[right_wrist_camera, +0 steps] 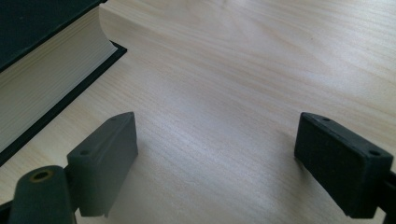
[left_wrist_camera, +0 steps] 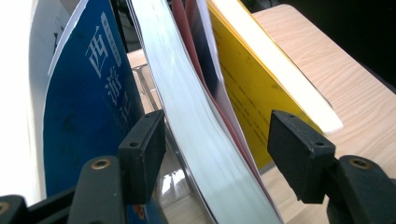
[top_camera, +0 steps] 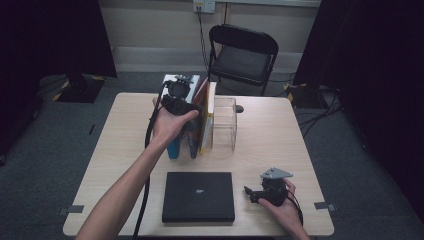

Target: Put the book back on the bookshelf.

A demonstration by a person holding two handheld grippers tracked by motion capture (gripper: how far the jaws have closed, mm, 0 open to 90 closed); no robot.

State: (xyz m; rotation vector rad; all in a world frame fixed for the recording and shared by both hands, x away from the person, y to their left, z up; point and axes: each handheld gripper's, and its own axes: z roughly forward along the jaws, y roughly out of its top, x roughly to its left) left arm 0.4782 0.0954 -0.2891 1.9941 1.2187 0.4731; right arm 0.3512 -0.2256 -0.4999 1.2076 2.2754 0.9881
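In the upper middle of the high view, the left gripper (top_camera: 176, 102) sits at a row of books (top_camera: 196, 120) standing in a clear holder (top_camera: 225, 125) on the table (top_camera: 270, 140). In the left gripper view its jaws stand apart around a thin grey-edged book (left_wrist_camera: 196, 140), pads not pressing. That book looks light, floppy and glossy, so likely slippery; a hold near the spine would keep it from bending. The right gripper (top_camera: 257, 192), lower right, is wide open and empty beside a black book (top_camera: 198, 196) lying flat, which looks thick, stiff and heavy.
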